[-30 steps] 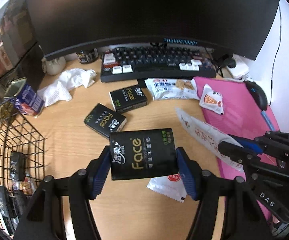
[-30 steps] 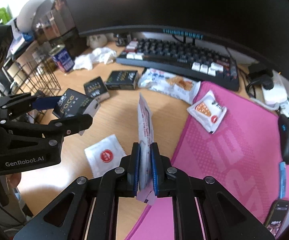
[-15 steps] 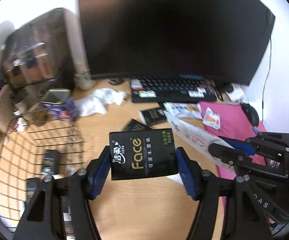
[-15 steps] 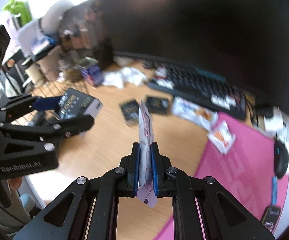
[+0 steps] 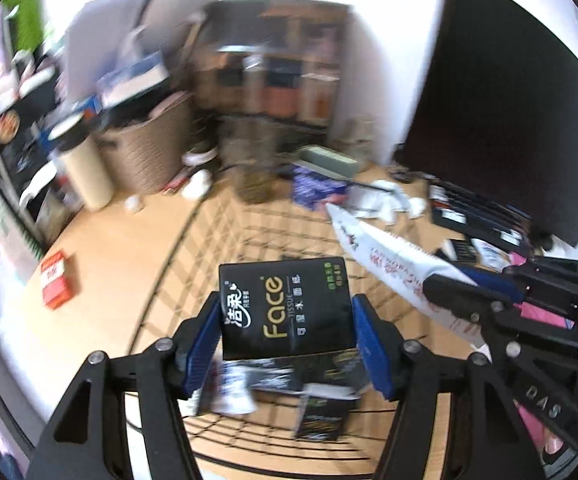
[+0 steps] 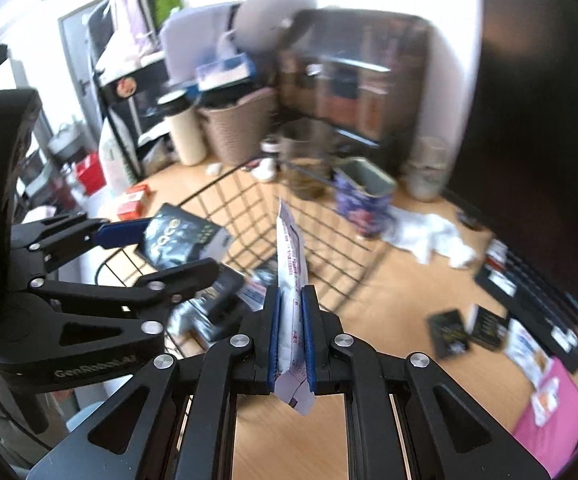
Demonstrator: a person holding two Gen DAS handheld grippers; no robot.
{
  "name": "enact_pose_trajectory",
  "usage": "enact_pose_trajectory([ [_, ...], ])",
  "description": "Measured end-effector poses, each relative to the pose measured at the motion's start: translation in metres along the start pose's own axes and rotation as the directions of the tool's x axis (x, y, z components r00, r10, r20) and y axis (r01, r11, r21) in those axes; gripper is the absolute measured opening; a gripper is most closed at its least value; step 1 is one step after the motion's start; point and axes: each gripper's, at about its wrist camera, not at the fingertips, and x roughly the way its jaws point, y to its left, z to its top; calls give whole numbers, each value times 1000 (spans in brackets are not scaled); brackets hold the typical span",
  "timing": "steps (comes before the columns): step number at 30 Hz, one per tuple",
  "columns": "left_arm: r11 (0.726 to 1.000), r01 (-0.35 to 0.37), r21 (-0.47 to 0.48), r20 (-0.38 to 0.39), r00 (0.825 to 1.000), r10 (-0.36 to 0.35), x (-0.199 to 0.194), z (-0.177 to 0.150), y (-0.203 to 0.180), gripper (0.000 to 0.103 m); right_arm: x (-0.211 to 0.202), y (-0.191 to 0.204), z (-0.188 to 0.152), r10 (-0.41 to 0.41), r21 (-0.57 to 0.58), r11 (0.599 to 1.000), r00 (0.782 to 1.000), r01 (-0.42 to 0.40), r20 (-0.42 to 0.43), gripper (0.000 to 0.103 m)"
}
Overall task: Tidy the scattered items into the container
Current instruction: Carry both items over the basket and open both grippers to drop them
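The left gripper (image 5: 287, 336) clamps a black tissue pack (image 5: 285, 308) above the wire basket (image 5: 193, 236) at the tabletop's left end. The right gripper (image 6: 291, 324), pinched tight on a white sachet (image 6: 291, 272), hangs just beside it over the basket's near rim.

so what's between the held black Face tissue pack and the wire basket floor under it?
Left wrist view: open air under the Face tissue pack, then blurred packs already lying on the wire basket floor.

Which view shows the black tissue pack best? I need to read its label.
The left wrist view: the black tissue pack faces the camera, label readable, between the left gripper pads. The right wrist view shows it blurred and aslant.
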Motion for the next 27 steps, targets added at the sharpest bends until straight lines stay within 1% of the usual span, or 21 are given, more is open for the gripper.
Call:
enact_pose_trajectory([
  [3, 999, -4, -34, -22, 1000, 4, 12, -5, 21, 69, 27, 13, 10, 31, -7, 999, 999, -31, -34, 10],
  [7, 999, 8, -38, -34, 999, -9, 24, -5, 30, 69, 50, 15, 12, 50, 4, 999, 997, -49, -57, 10],
  [9, 998, 18, -52, -30, 999, -19, 28, -3, 34, 69, 56, 15, 10, 44, -4, 999, 997, -45, -71, 10],
  [11, 998, 31, -55, -43, 999, -33, 33, -4, 36, 69, 59, 11, 9, 44, 11, 999, 997, -43, -69, 10],
  [15, 998, 23, -54, -46, 999, -26, 38, -4, 40, 69, 63, 5, 9, 45, 23, 999, 996, -44, -74, 10],
  [16, 998, 32, -54, -42, 999, -34, 38, -4, 39, 69, 65, 4, 9, 49, 26, 999, 996, -47, -77, 11],
  [17, 997, 55, -51, -41, 998, -57, 38, -5, 38, 70, 65, 5, 9, 48, 24, 999, 996, -47, -77, 11],
  [18, 996, 79, -42, -50, 995, -81, 39, -5, 37, 72, 64, 6, 8, 36, 16, 999, 997, -35, -74, 11],
  [19, 995, 96, -40, -50, 994, -98, 40, -5, 36, 73, 63, 8, 7, 2, 1, 1000, 998, -2, -61, 12],
  [20, 993, 104, -47, -43, 993, -106, 39, -5, 36, 76, 61, 10, 7, -38, -12, 999, 998, 38, -46, 13],
  [21, 993, 102, -56, -38, 994, -104, 39, -5, 36, 80, 58, 11, 6, -67, -22, 998, 997, 67, -31, 16],
  [23, 994, 95, -58, -35, 995, -97, 38, -6, 35, 80, 54, 14, 7, -98, -39, 994, 995, 98, -15, 21],
  [25, 995, 89, -48, -38, 995, -91, 38, -6, 33, 80, 50, 13, 7, -99, -38, 994, 995, 99, 0, 28],
  [27, 995, 86, -48, -34, 996, -88, 36, -6, 33, 80, 48, 10, 8, -81, -23, 996, 997, 81, 1, 30],
])
